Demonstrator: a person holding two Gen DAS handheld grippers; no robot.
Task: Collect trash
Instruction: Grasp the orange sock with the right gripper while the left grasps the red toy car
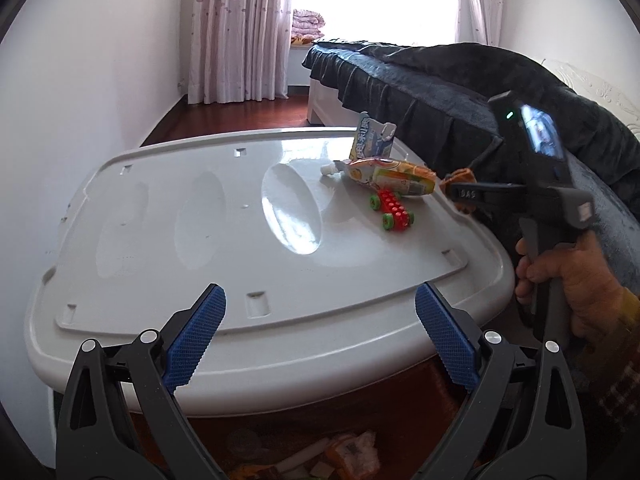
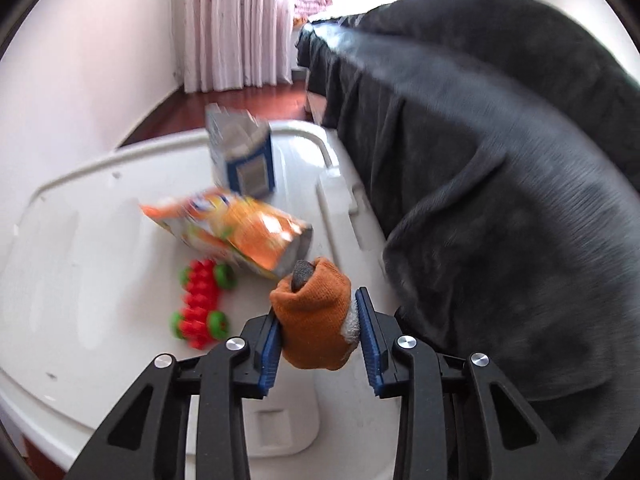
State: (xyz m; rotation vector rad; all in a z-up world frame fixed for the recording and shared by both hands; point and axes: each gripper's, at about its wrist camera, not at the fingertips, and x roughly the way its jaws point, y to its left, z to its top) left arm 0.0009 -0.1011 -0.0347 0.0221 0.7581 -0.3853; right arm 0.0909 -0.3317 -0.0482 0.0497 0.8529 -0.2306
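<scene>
Right tongs [image 2: 318, 334] are clamped on an orange knit item [image 2: 316, 316], prob. a glove or sock, held just above the near-right edge of the white lid surface [image 1: 200, 248]; no earlier picture is given. Left tongs [image 1: 320, 332] stand apart, nothing between, above the lid's near edge, w/ trash visible in the bin below [image 1: 320, 456].

Remaining on the lid: orange pouch [image 2: 240, 236], blue-white carton [image 2: 244, 160], red toy car [image 2: 200, 304] (judged not trash). Dark bedcover [image 2: 500, 200] crowds the right side.

Left gripper [image 1: 320, 334] jaws wide over white lid [image 1: 248, 240]; right gripper [image 1: 460, 192] pinching orange item [image 1: 462, 178].
</scene>
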